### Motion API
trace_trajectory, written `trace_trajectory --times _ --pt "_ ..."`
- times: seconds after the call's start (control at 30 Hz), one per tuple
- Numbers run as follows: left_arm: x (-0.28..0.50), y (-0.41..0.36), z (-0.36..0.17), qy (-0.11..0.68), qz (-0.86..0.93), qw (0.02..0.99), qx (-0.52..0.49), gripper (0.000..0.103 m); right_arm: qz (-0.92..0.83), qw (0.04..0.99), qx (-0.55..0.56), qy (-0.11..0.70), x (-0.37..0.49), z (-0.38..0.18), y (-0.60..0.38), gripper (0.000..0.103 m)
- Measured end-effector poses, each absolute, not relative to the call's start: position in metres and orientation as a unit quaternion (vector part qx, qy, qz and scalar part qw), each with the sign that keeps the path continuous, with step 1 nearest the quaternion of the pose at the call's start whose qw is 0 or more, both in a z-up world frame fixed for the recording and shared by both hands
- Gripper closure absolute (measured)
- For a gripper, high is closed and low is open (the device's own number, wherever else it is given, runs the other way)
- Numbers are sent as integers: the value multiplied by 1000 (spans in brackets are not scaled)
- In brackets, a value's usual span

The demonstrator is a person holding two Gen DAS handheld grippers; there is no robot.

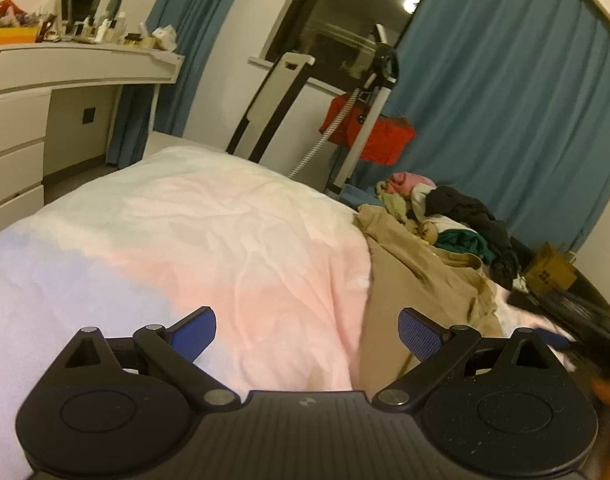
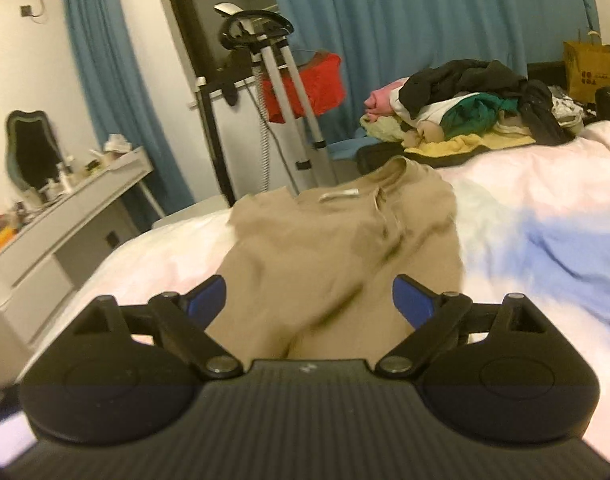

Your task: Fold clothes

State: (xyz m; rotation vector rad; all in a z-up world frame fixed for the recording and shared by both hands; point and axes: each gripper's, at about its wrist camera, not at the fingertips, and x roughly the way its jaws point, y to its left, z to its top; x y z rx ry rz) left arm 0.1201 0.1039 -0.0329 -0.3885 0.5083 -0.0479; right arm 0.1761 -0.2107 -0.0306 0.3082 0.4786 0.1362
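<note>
We are holding both tools, left [image 1: 307, 334] and right [image 2: 309, 300], spread apart over the tan trousers [image 2: 345, 240] on the bed [image 1: 185, 240]; a clothes pile [image 2: 473, 108] is lying beyond.

**Colours on and around the bed**

The trousers [image 2: 337, 248] are plain tan with a pale drawstring. The bedspread [image 1: 209, 240] blends soft pink, white and light blue in cloudy patches. The clothes pile [image 2: 477, 104] mixes black, deep green, pink, white and pale yellow. Behind it hang plain teal-blue curtains [image 2: 405, 32]. A bright red garment [image 1: 369, 132] hangs on the silver stand [image 2: 293, 92]. The dresser [image 1: 21, 120] is white, the paper bag [image 2: 589, 68] mustard brown. Both grippers [image 1: 307, 334] [image 2: 309, 300] are black with blue pads.
</note>
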Motion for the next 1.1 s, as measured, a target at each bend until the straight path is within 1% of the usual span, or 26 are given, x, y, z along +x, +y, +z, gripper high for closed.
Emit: trace_trajectory --times 0.1,0.17,0.3,0.47,0.6,0.77,0.9,1.03,1.1 --pt "110 105 -23 244 -29 949 -198 4 71 955 163 236 126 -21 -222 11" --pt "99 106 -9 236 -35 949 -205 6 69 955 173 233 94 -16 -229 11" --pt "62 106 27 176 -47 964 -196 6 62 954 196 219 41 -8 -235 11" --pt "23 116 62 121 -57 972 -195 5 68 956 201 203 3 2 -232 11" --pt "10 141 84 121 -83 969 -198 5 79 958 200 188 -20 11 -233 11" --pt "16 189 94 168 -111 966 -162 6 82 954 212 194 -27 8 -237 11" --pt "34 214 62 261 -188 935 -147 7 81 945 237 208 -20 3 -241 11" --pt "61 217 -5 375 -245 879 -162 23 79 941 252 213 -18 -1 -245 11" --pt "71 210 -39 421 -259 857 -145 30 74 939 258 217 -17 -5 -249 11"
